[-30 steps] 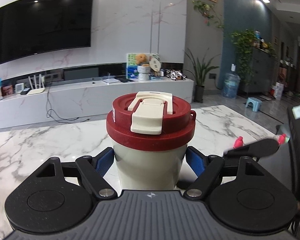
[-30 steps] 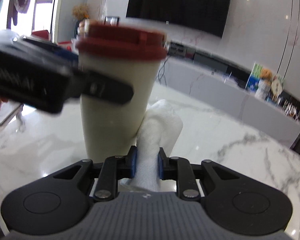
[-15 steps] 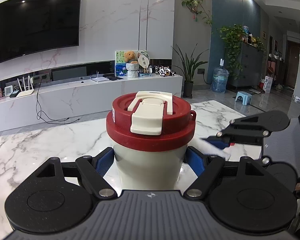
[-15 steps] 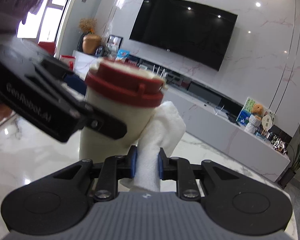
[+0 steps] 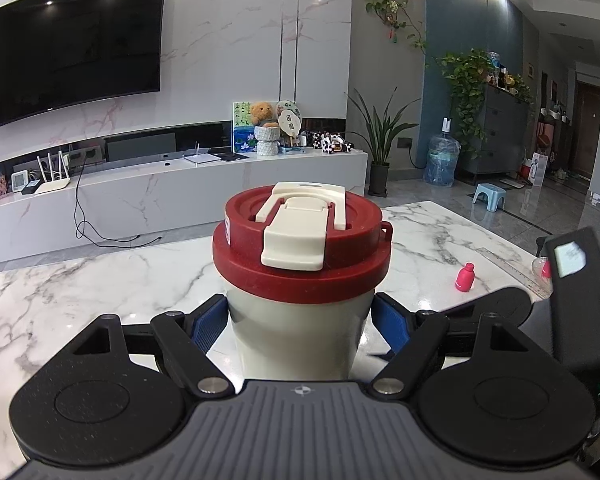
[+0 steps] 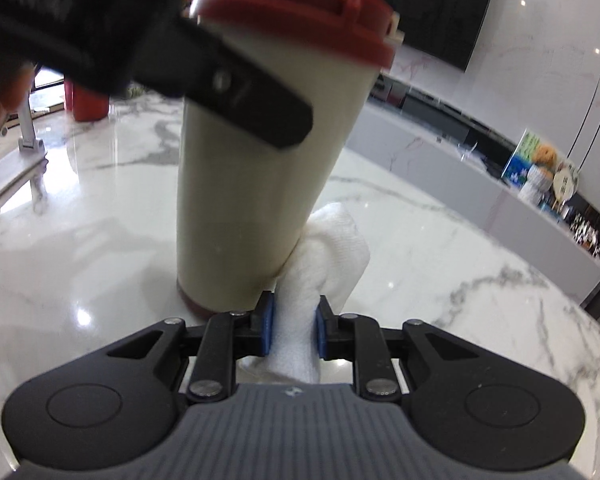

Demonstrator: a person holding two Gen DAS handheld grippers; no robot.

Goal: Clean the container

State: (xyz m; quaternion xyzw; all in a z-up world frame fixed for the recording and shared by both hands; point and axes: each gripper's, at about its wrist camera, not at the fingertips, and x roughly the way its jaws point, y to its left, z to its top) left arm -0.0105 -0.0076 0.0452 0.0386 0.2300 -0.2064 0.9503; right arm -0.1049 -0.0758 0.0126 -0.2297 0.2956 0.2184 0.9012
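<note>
With the left gripper (image 5: 300, 324) clamping the cup (image 6: 260, 184), the right gripper (image 6: 293, 330), clenched on the cloth (image 6: 324, 252), has slid down to the cup's base at 5 o'clock, so wiping continues.

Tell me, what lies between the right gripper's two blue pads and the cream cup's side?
A folded white cloth: the right gripper pinches it, and its bunched end touches the cream cup with the red lid low down, seen in the right wrist view.

Bright ceiling spots glare off the marble table (image 6: 440, 240); fisheye edges bend, and the right view blurs.
</note>
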